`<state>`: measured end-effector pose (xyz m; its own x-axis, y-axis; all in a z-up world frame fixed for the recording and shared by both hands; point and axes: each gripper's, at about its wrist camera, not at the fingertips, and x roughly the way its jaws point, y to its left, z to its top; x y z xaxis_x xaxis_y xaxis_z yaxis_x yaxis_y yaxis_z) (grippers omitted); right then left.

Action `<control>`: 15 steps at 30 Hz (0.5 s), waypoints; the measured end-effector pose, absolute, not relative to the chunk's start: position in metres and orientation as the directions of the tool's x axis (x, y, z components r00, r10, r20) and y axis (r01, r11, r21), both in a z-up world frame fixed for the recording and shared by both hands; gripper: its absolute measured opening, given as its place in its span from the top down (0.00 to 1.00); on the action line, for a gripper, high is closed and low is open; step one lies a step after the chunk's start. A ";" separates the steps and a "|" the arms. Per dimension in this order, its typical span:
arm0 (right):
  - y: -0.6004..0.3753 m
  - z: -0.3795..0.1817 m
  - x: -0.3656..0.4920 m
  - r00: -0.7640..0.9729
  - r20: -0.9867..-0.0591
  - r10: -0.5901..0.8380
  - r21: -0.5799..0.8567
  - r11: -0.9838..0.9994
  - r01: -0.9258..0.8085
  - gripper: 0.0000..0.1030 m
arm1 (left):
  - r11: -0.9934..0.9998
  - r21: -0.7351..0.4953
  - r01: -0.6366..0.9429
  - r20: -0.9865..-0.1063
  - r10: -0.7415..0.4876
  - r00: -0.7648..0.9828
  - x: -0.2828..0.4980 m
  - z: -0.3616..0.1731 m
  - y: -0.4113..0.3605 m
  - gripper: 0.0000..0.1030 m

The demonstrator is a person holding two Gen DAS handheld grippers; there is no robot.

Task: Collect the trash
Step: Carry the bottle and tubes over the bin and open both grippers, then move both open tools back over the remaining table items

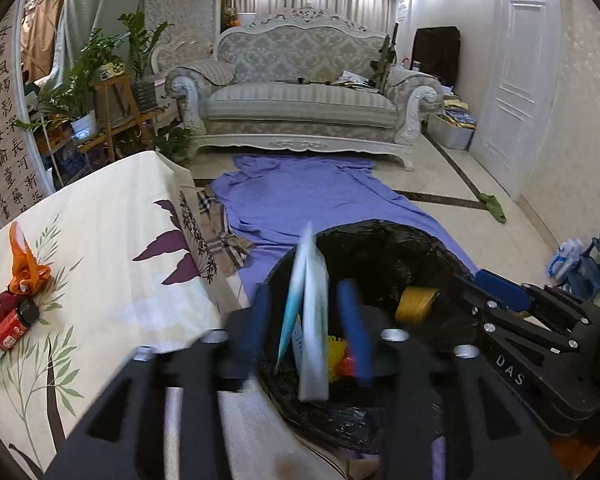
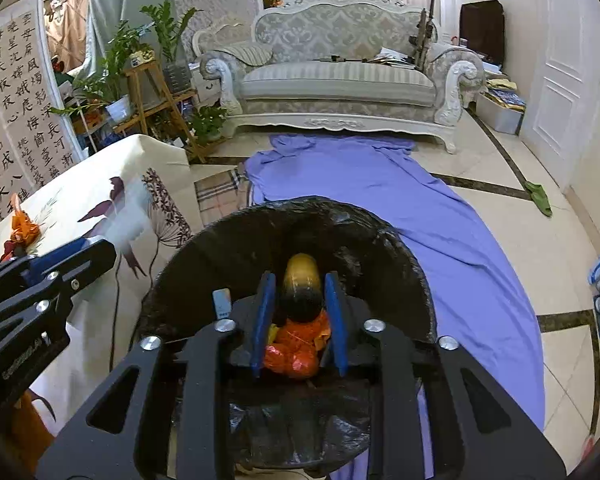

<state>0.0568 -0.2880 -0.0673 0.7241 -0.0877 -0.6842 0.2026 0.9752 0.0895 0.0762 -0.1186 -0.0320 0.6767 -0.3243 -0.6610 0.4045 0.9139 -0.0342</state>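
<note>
Two tools (image 1: 308,320) (image 2: 300,320) over one bin (image 2: 228,248); one packet (image 1: 314,320).

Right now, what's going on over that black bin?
A person is collecting trash with handheld tongs in each hand, both over the black-lined trash bin. The left tongs stand open around a blurred white-and-teal flat packet above the bin's mouth. A yellow-and-black rounded object sits between the right tongs; their grip is unclear. An orange plastic bag already lies inside. A red jar remains on the floral-covered table.
</note>
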 end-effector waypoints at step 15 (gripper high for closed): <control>-0.261 -0.052 0.056 0.744 -0.664 -0.070 0.086 0.982 0.169 0.53 | 0.966 -0.022 0.259 -0.643 -0.212 0.736 0.070 -0.022 -0.066 0.32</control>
<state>0.0559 -0.2610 -0.0525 0.7445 -0.0699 -0.6640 0.1692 0.9818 0.0864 0.0698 -0.0656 -0.0219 0.7358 -0.2119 -0.6432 0.2589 0.9656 -0.0219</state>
